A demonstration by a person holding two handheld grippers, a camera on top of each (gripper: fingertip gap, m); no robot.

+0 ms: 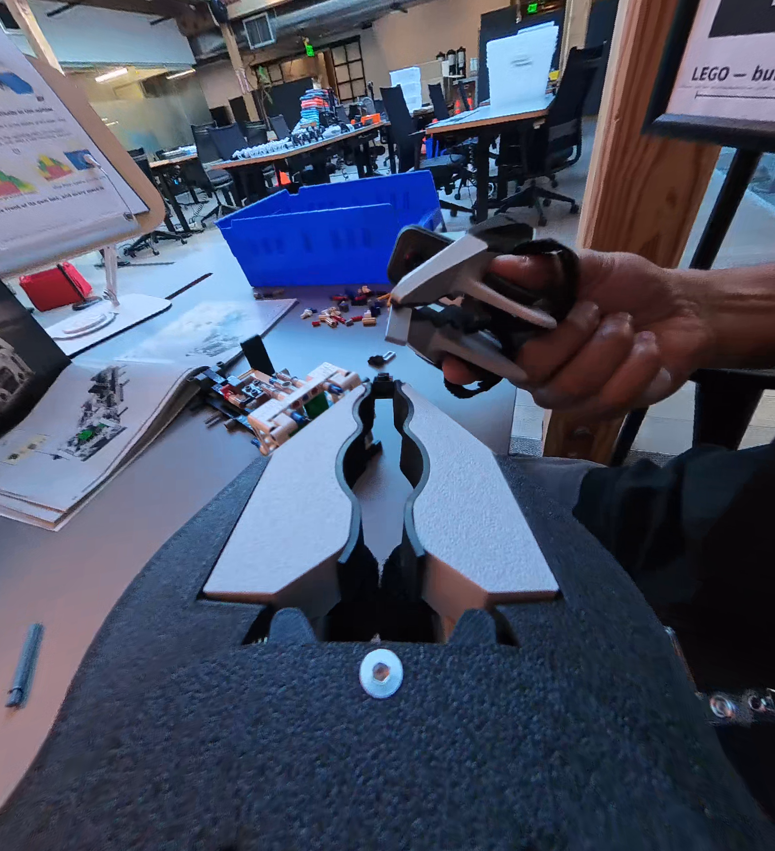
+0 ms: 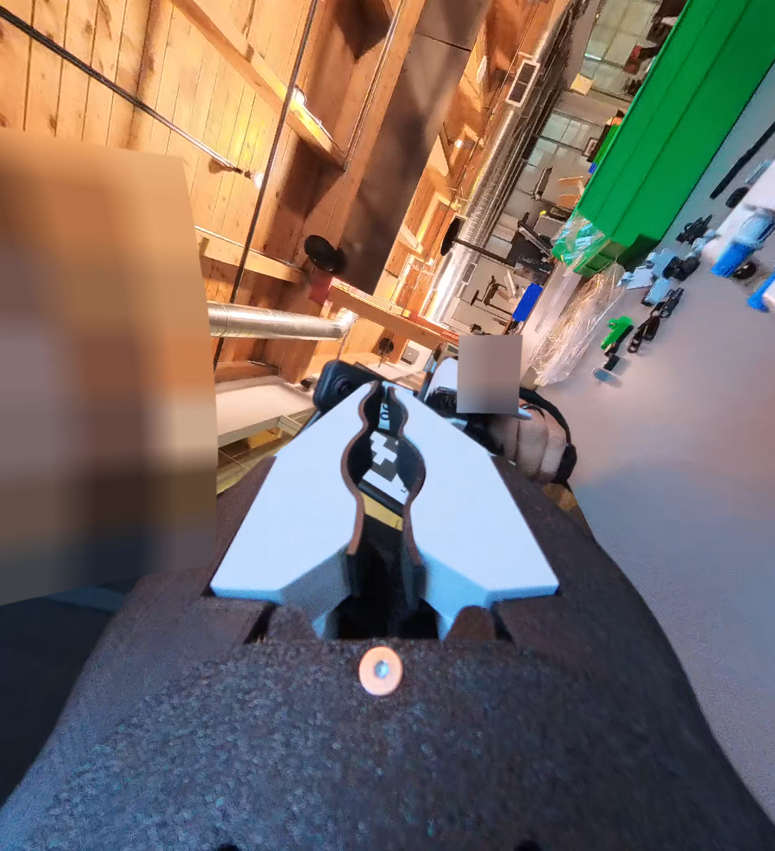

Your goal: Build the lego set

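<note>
Left faces table; right tilts toward rafters.

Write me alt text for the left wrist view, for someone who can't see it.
The left gripper pinches a small black lego piece at its fingertips, above a grey table. Just beyond lie a partly built tan lego model and an open instruction booklet. A hand holds the right gripper nearby, in front of scattered loose pieces and a blue bin.
</note>
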